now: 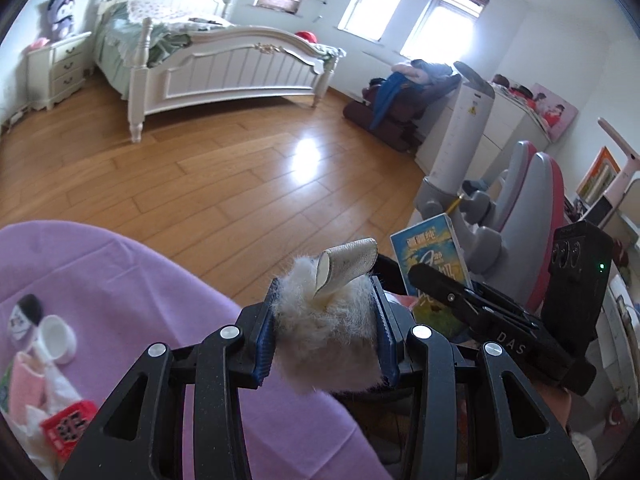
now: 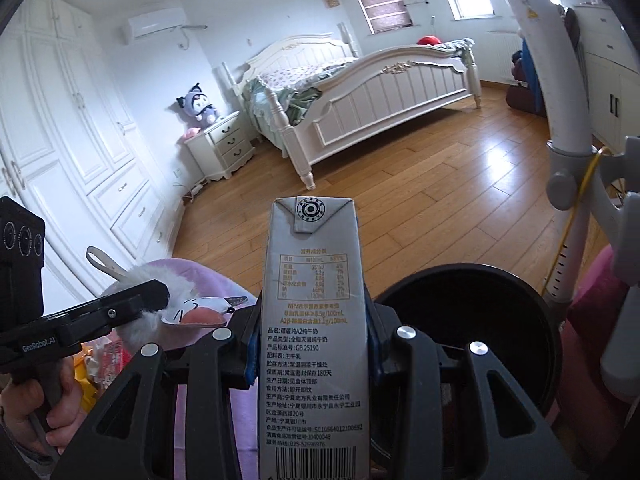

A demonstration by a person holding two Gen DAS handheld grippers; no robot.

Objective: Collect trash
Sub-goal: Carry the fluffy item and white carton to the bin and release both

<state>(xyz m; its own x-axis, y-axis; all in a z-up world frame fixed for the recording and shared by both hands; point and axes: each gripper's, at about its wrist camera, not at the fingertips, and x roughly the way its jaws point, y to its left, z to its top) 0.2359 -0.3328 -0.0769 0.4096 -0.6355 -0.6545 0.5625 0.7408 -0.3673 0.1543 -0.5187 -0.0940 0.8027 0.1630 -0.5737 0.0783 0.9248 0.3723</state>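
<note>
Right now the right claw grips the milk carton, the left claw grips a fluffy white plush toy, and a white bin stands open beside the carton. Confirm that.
One detail is wrong: the bin is black, not white. The right wrist view shows its dark round opening just right of the milk carton held in the right claw. The left claw does grip the fluffy white plush toy.

Milk carton (image 2: 312, 336): grey, tall, upright, printed label facing camera, clamped between right tongs (image 2: 312, 344), beside black bin (image 2: 464, 320). Fluffy white plush keyring (image 1: 326, 328) with beige strap, clamped between left tongs (image 1: 326, 340).
</note>
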